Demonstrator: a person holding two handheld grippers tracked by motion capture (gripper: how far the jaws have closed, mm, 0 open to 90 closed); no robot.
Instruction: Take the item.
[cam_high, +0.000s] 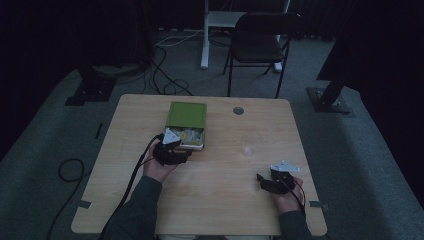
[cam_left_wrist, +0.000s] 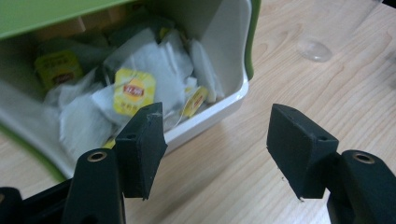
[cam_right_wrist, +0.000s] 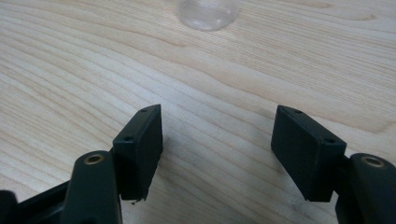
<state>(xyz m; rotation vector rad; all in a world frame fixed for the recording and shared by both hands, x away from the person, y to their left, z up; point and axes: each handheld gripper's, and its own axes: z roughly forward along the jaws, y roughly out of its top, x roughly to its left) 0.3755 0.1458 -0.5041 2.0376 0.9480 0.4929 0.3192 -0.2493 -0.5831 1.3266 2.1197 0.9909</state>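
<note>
- Near the far-left middle of the desk (cam_high: 220, 200) sits a green box (cam_high: 186, 115), its white drawer (cam_left_wrist: 219, 112) pulled out toward the person and heaped with tea bags (cam_left_wrist: 140, 88) bearing yellow tags.
- Just before that drawer's open end hovers the left gripper (cam_left_wrist: 215, 140), jaws moderately wide with nothing between them; one jaw overlaps the drawer's rim, the other hangs over bare wood.
- The tea bags lie ahead and to the left of those jaws, so reaching in looks like the next step.
- Well apart, the right gripper (cam_right_wrist: 217, 140) rests low, jaws wide and empty, facing a small clear cup (cam_right_wrist: 208, 11).
</note>
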